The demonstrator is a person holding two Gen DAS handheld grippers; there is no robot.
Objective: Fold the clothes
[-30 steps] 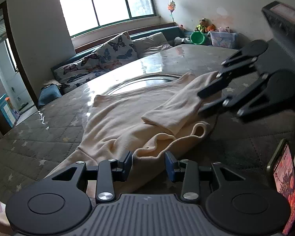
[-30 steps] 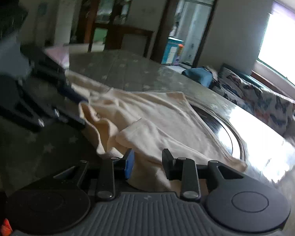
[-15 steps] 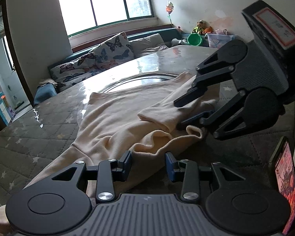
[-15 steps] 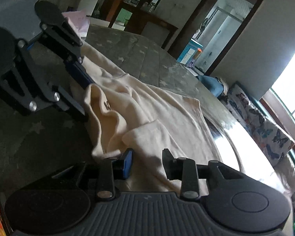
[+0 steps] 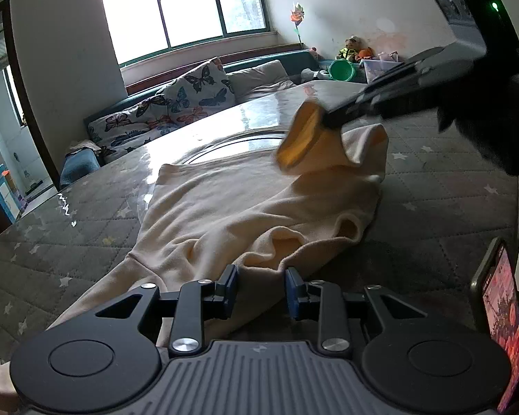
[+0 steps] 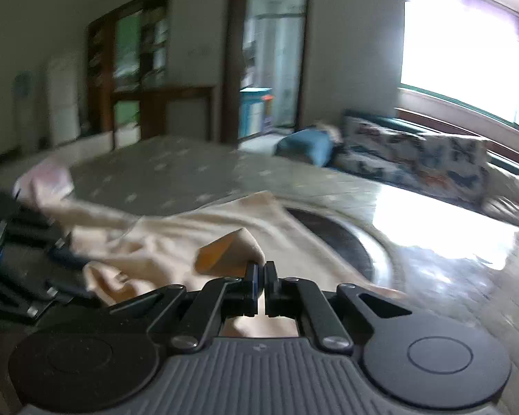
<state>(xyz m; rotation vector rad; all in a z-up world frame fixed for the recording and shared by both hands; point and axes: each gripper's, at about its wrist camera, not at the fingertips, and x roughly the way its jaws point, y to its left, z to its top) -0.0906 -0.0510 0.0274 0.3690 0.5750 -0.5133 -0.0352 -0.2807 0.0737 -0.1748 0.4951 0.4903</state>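
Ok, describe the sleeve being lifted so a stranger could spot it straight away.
Start at the big round table with the grey star-print cover, where a cream sweater lies spread out. Its sleeve on the far side is pinched in the right tongs. It alone is raised off the sweater, its cuff hanging open.

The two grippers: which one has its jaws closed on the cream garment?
The right gripper: its jaws pinch a lifted sleeve end of the cream garment. The left gripper has a visible gap between its jaws.

Right view blurred; phone (image 5: 500, 328) cut off at edge.
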